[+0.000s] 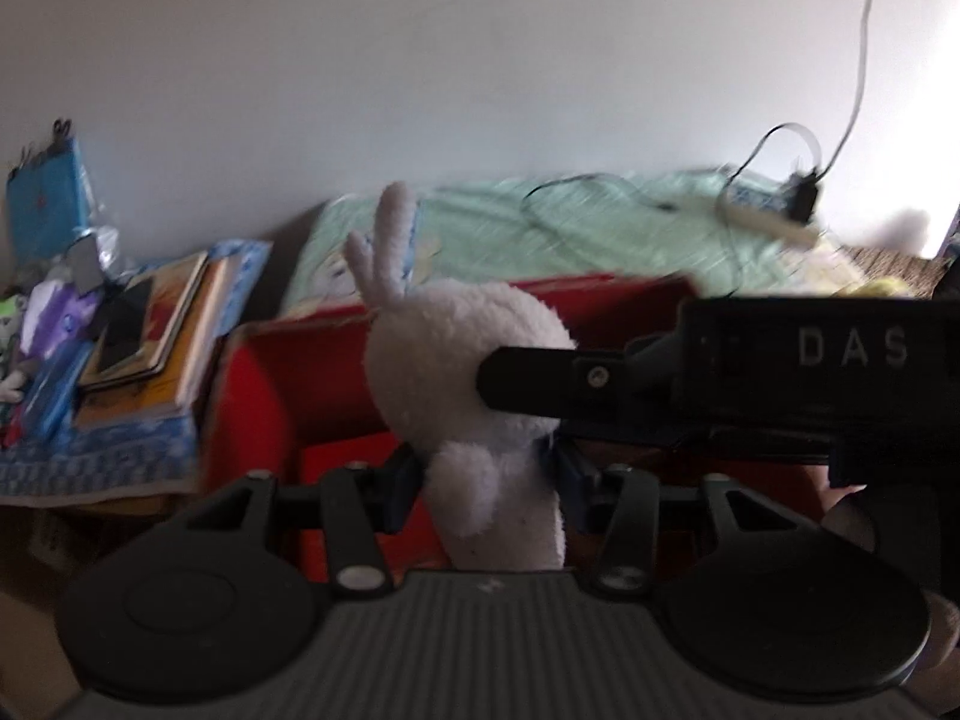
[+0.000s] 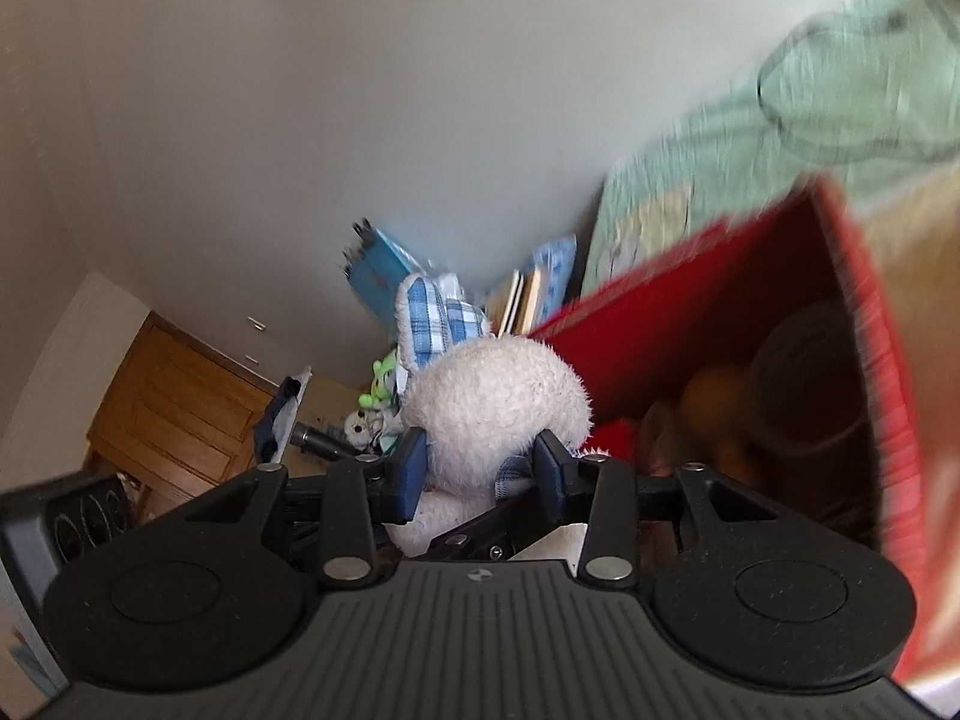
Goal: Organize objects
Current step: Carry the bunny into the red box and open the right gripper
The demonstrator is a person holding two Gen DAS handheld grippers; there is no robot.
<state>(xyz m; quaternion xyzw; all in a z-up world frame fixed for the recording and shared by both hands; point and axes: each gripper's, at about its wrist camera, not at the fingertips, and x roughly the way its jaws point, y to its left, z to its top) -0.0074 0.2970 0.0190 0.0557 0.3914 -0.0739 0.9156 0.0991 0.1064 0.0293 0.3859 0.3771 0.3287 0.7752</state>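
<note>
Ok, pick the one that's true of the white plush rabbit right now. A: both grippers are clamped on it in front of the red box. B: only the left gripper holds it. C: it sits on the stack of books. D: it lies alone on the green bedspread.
A: the left gripper and right gripper each pinch the white plush rabbit, with the red box just behind it.

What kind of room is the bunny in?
Probably a bedroom. The white plush bunny, held in both tools, is beside a bed with a green sheet, above a red box. Stacked books sit nearby, and a wooden door shows.
</note>
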